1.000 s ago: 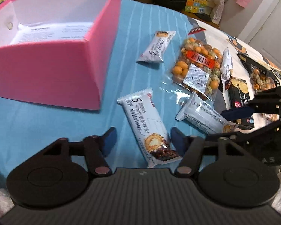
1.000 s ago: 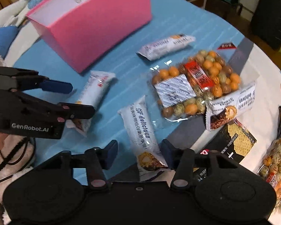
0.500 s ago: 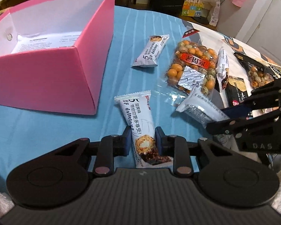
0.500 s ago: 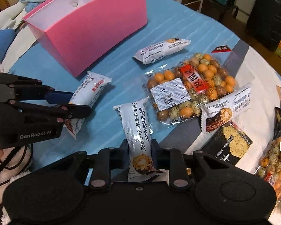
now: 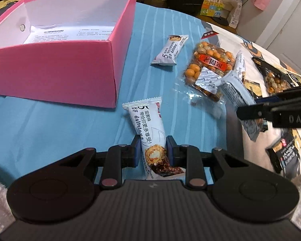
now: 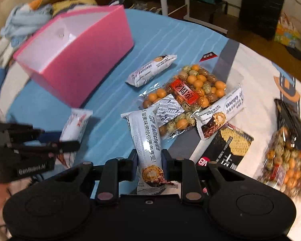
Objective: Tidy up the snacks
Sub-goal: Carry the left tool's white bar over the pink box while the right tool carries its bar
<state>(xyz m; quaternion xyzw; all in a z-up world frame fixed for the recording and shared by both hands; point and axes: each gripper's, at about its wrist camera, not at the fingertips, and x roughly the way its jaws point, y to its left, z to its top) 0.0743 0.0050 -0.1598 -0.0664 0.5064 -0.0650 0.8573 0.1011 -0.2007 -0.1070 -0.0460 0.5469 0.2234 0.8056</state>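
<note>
Pink cardboard box [image 5: 56, 76] at 10 o'clock holds only paper sheet; no snacks in yet. Left gripper [image 5: 153, 147] clenched on white foil wafer bar [image 5: 148, 128]; right gripper [image 6: 148, 158] clenched on second white wafer bar [image 6: 146, 138]. Peanut bag [image 5: 208, 70], third bar [image 5: 170, 50] left on blue tablecloth [image 5: 60, 124] at 1 o'clock.

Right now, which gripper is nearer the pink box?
Left. The left gripper, shut on a wafer bar, sits just off the pink box corner; the right gripper holds another bar further away.
</note>
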